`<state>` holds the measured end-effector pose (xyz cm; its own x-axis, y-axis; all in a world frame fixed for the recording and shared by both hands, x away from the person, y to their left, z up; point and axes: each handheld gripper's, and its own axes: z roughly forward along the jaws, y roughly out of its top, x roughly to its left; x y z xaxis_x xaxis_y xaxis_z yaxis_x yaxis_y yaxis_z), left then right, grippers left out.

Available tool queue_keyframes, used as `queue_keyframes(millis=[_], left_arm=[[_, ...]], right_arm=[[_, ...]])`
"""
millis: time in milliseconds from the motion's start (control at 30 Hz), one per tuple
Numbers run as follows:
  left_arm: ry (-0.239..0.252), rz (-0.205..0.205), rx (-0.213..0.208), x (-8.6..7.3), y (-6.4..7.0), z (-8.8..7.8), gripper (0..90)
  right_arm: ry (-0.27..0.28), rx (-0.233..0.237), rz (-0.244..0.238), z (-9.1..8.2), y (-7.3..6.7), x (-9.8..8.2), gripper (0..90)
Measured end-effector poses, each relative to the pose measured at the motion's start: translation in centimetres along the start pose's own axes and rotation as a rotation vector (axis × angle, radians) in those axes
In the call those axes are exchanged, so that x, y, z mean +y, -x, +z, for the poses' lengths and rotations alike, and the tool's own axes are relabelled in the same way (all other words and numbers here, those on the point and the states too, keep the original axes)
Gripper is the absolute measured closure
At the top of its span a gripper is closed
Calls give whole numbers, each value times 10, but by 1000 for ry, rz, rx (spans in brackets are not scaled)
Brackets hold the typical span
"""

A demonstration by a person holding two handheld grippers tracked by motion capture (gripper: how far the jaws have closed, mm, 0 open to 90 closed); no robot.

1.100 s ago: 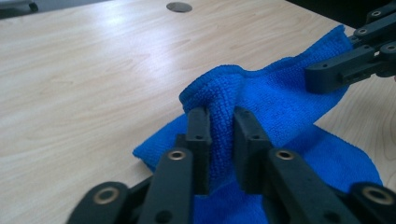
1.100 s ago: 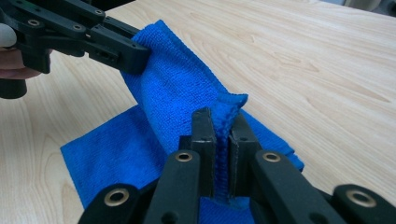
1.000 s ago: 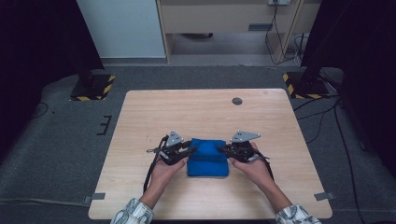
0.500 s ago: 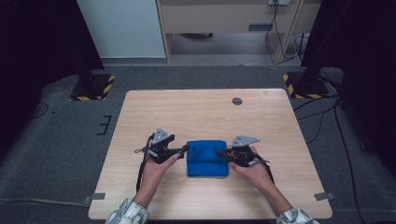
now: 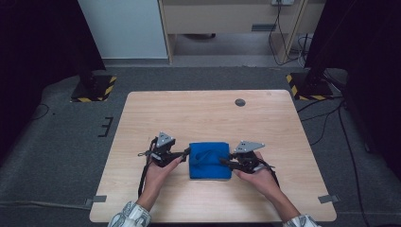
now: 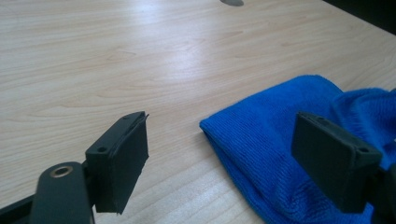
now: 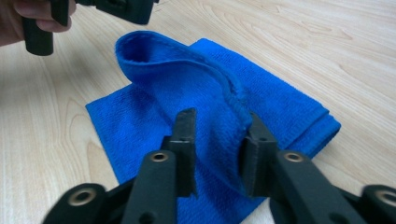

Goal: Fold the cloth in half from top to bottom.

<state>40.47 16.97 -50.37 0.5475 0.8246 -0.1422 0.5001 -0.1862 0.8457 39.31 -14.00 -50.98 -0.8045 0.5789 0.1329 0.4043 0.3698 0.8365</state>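
Note:
A folded blue cloth (image 5: 210,161) lies on the wooden table (image 5: 203,113), near its front middle. My left gripper (image 5: 185,153) sits at the cloth's left edge. Its jaws stand wide open in the left gripper view, where the left gripper (image 6: 222,126) straddles a corner of the cloth (image 6: 280,140) without gripping it. My right gripper (image 5: 226,162) is at the cloth's right edge. In the right gripper view, the right gripper (image 7: 219,121) is shut on a raised fold of the cloth (image 7: 187,74). The left gripper (image 7: 126,7) and a hand show beyond it.
A small dark round insert (image 5: 240,102) is set in the table near its far edge, also visible as the insert (image 6: 232,2) in the left gripper view. Bare wood surrounds the cloth. Black stands with striped bases (image 5: 94,87) flank the table on the floor.
The left gripper drew away to the left of the cloth, then came back to its left edge with jaws open. The right gripper stayed at the right edge.

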Motion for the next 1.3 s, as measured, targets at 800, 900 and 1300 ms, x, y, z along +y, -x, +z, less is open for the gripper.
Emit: queue_keyframes(millis=[800, 900, 1300], left_arm=[[-23, 54, 8, -3, 11, 5, 144], [-25, 43, 8, -2, 11, 5, 104], [-40, 34, -6, -1, 9, 6, 84]], right_arm=[[62, -56, 40, -8, -1, 9, 177], [70, -79, 33, -6, -1, 9, 150], [66, -127, 26, -7, 3, 11, 101]])
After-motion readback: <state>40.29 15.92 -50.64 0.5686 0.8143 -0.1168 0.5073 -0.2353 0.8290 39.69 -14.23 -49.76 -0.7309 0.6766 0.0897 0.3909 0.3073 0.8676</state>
